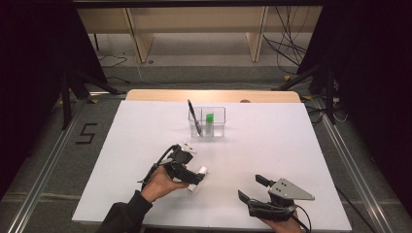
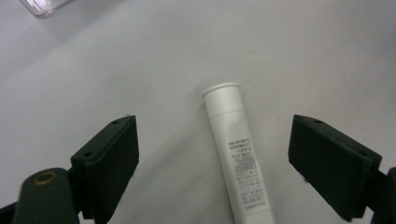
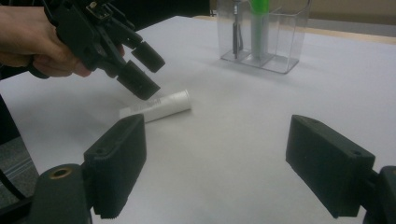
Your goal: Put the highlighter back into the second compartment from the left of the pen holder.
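- The white tube lies flat on the white counter, cap end pointing away from the left gripper, small black print running along its body.
- In the left gripper view the tube sits in the gap between the two black jaws, nearer the middle than either one — neither jaw touches it, and bare counter shows on both sides.
- The left gripper's jaws stand wide apart and hold nothing; in the right gripper view they hang tilted down just above the tube's back end, with the person's left hand wrapped around the gripper body.
- In the high view the tube shows at the near left of the counter, partly covered by the left gripper, its white cap poking out to the right.
- The right gripper is well apart from the tube, at the near right of the counter; its jaws are spread wide too, with nothing between them but counter.
- In the high view the right gripper carries its grey three-cornered plate on top, and the right hand is at the bottom edge.
- Farther back, near the middle of the counter, stands a clear divided holder — a black pen leans in its left compartment and a green-capped marker stands upright beside it.
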Motion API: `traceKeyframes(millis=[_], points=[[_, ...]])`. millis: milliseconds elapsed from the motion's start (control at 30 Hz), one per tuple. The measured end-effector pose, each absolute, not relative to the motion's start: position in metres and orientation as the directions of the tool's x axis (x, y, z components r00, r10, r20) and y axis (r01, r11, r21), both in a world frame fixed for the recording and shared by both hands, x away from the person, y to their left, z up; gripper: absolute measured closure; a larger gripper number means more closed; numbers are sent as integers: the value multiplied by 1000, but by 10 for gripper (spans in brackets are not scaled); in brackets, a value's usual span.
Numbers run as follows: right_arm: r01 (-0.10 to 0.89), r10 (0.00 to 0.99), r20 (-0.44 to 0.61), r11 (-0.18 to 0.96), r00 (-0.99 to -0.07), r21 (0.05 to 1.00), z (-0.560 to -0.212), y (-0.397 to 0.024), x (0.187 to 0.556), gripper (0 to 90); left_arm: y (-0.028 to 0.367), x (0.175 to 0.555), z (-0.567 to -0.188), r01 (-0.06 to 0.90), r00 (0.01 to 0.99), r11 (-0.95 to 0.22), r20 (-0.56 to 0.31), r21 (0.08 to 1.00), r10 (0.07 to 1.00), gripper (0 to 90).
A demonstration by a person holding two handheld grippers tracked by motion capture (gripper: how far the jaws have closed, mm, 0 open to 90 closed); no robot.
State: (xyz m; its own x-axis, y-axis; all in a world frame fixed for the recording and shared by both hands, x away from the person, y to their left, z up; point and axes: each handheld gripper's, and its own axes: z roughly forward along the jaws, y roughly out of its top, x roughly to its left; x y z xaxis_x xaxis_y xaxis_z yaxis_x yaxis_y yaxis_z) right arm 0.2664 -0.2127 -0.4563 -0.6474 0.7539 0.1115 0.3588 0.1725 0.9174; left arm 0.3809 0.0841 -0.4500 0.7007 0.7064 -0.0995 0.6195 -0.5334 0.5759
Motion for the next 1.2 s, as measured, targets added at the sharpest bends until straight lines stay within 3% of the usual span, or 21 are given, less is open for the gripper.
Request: traceKeyframes(millis=[600, 1200], points=[[367, 754, 116, 175, -647, 914, -459, -213, 268, 210, 90, 368, -459, 625, 708, -553, -103, 550, 698, 195], [365, 756, 107, 183, -646, 913, -460, -211, 266, 211, 83, 354, -470, 609, 732, -590, -88, 530, 676, 447]])
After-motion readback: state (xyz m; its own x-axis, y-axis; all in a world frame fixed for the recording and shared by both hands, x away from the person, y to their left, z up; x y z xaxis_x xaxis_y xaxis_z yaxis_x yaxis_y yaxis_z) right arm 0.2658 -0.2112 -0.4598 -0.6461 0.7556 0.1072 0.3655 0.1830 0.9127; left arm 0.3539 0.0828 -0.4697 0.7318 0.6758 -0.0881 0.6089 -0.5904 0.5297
